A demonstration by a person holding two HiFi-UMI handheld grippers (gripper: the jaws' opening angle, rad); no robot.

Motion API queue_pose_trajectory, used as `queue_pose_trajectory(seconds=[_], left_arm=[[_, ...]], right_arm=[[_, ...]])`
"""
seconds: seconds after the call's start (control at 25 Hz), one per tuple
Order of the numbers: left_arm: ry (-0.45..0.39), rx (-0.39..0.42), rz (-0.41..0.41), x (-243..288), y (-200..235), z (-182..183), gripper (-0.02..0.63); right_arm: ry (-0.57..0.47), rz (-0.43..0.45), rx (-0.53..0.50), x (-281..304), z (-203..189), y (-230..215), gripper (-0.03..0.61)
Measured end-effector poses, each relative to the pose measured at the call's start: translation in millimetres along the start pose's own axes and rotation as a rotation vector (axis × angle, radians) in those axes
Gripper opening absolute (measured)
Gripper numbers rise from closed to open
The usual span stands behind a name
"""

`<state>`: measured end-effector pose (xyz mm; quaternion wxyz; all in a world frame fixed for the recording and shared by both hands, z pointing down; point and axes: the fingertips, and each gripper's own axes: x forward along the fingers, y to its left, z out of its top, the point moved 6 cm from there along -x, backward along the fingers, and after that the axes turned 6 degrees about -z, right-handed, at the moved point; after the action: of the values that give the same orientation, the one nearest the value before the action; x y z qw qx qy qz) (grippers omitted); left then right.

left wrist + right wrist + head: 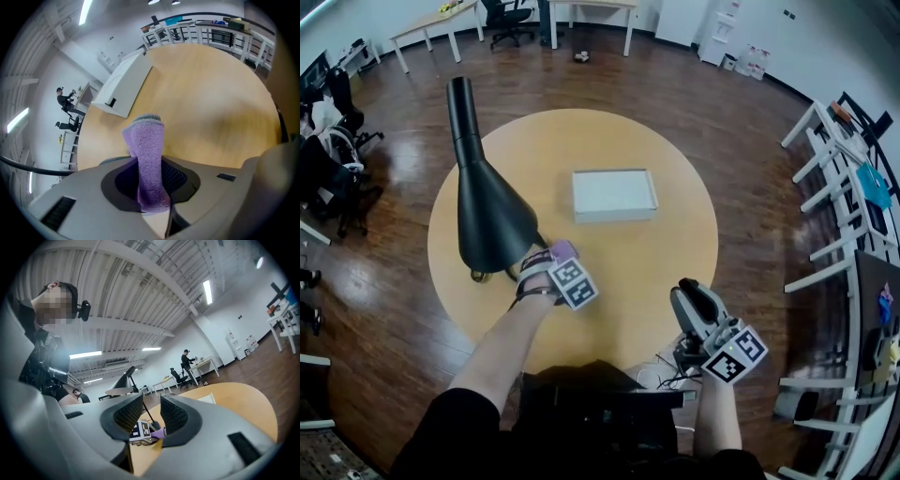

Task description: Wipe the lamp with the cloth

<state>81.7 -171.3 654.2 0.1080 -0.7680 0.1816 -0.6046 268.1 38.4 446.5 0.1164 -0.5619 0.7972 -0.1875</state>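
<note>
Black lamp (487,202), neck far, wide shade mouth near cloth (564,250)

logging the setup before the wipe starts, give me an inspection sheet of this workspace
surface: round wooden table, holding the lamp and a box
job's things: black lamp stands at the table's left; purple cloth pinched in the left gripper
clutter: flat white box near the table's middle
grippers: left gripper shut on the purple cloth, by the lamp's base; right gripper open, nothing between its jaws, by the table's near edge
cables: loose cables by the person's lap, off the table
surroundings: wooden floor, desks, office chair, white racks, a person at a far desk
</note>
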Motion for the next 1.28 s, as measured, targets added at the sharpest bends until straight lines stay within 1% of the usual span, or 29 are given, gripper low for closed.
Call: queue_pose_trajectory(seconds=[0.08,0.12,0.24,0.28,0.36,0.44,0.48,0.52,0.56,0.64,0.68,0.72,0.8,0.88,0.96,1.12,1.24,1.28], left_arm=[[-0.079,-0.028,-0.018,-14,-1,15,0.095],[-0.125,-0.061,-0.050,-21,-4,24,0.095],[-0.231,-0.173,-0.201,-36,-18,47,0.095],[-0.251,-0.195,-0.245,-40,-23,52,0.095],[-0.267,-0.214,-0.319,-47,-33,59,0.095],[-0.268,-0.216,-0.376,-53,-43,61,0.095],[-0.263,-0.210,-0.392,-55,-47,61,0.095],[-0.253,-0.198,-0.398,-57,-49,60,0.104],[-0.242,-0.184,-0.395,-59,-50,59,0.134],[-0.231,-0.158,-0.380,-62,-49,55,0.225],[-0.234,-0.155,-0.377,-64,-48,53,0.260],[-0.243,-0.163,-0.384,-67,-48,50,0.314],[-0.277,-0.209,-0.421,-72,-48,43,0.320],[-0.333,-0.284,-0.464,-77,-51,38,0.319],[-0.409,-0.363,-0.468,-83,-48,32,0.319],[-0.587,-0.546,-0.382,-106,-23,7,0.282],[-0.703,-0.662,-0.308,-131,-2,-30,0.259],[-0.735,-0.691,-0.281,-139,5,-45,0.234]], right_arm=[[-0.004,0.007,0.012,3,-1,-5,0.109],[-0.005,0.011,0.016,5,-1,-6,0.109],[-0.003,0.022,0.024,9,-3,-12,0.109],[-0.001,0.023,0.024,11,-4,-13,0.109],[0.002,0.021,0.022,14,-6,-13,0.109],[0.007,0.018,0.026,16,-8,-13,0.109],[0.010,0.018,0.028,16,-10,-13,0.109],[0.013,0.019,0.030,17,-11,-14,0.109],[0.016,0.019,0.032,17,-12,-14,0.109],[0.019,0.022,0.037,19,-13,-14,0.109],[0.021,0.024,0.038,20,-14,-13,0.109],[0.025,0.026,0.037,22,-15,-12,0.109],[0.036,0.033,0.027,27,-18,-8,0.109],[0.050,0.041,0.011,32,-18,-3,0.109],[0.060,0.053,-0.001,36,-18,0,0.109],[0.081,0.084,-0.019,50,-19,2,0.109],[0.084,0.095,-0.029,62,-18,6,0.109],[0.074,0.091,-0.031,65,-17,9,0.096]])
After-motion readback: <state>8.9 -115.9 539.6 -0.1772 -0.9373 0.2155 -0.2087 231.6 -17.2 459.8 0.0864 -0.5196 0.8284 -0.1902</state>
